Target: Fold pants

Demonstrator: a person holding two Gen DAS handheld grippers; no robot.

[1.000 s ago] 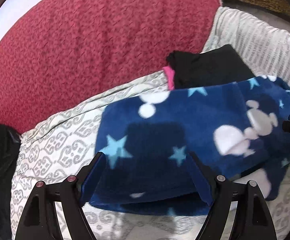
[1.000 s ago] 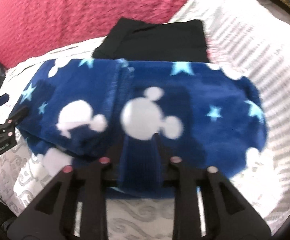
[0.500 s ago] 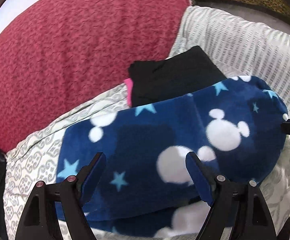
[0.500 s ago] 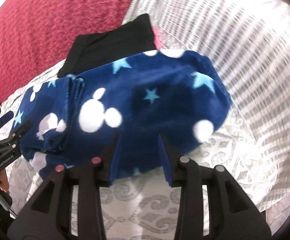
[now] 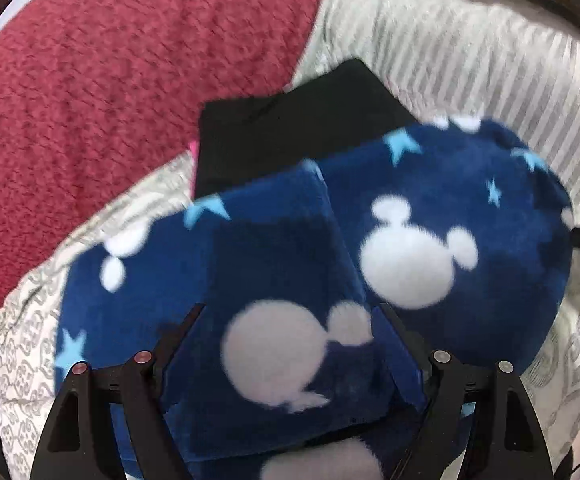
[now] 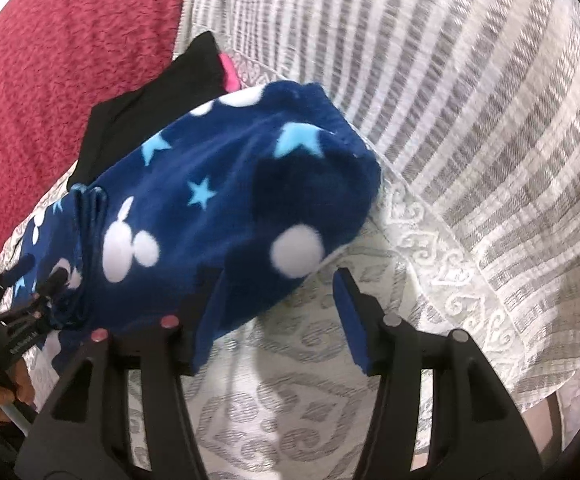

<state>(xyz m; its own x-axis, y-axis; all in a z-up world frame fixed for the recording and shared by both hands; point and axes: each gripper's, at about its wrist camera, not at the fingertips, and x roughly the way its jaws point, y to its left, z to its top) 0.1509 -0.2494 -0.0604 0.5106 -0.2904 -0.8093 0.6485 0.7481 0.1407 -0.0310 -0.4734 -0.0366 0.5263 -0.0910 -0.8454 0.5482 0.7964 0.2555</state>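
Observation:
The navy fleece pants [image 5: 430,216] with white mouse heads and blue stars lie folded on the patterned sheet. My left gripper [image 5: 286,320] is open, and a folded flap of the pants [image 5: 274,320] lies between and over its fingers. In the right wrist view the pants [image 6: 226,200] form a bundle at centre left. My right gripper [image 6: 276,284] is open and empty, pulled back to the bundle's right end over the sheet. The left gripper [image 6: 30,288] shows at the bundle's left end; whether it touches the fabric is unclear.
A folded black garment [image 5: 290,132] with a pink edge lies behind the pants. A red textured blanket [image 5: 110,80] fills the back left. A grey-and-white striped cover [image 6: 470,100] lies to the right, over the patterned sheet [image 6: 310,420].
The right gripper opened, let go of the pants' edge and pulled back to the right. The left gripper moved in, and a folded flap now lies between its fingers.

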